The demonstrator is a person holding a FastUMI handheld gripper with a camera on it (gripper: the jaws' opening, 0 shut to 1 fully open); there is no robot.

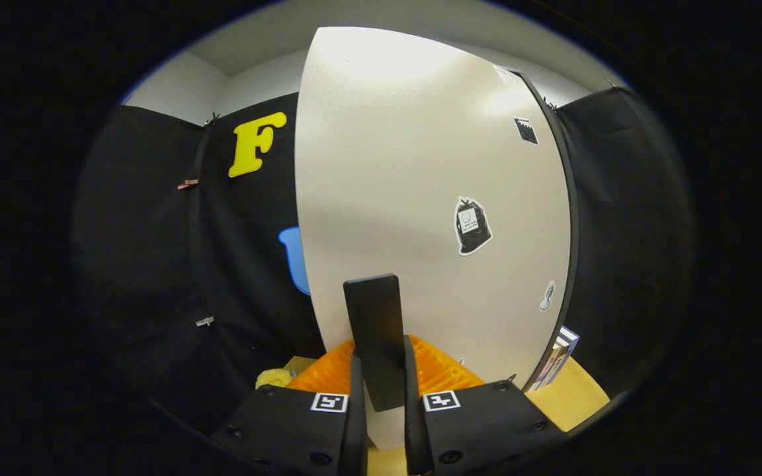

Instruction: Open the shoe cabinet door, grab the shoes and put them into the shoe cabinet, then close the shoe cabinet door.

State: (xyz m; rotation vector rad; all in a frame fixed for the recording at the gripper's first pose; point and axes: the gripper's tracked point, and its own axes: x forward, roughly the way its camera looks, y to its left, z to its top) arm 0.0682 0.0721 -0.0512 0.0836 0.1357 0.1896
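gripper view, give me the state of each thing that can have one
gripper: shut on the handle, a finger pressed to each side of it
handle: upright, clamped between the fingers
cabinet door: held by its handle; open or closed cannot be told
stickers: stuck flat on the door
books: standing upright beside the cabinet

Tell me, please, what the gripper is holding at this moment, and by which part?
The gripper is shut on the flat black handle of the white cabinet door, both fingers pressing its lower end.
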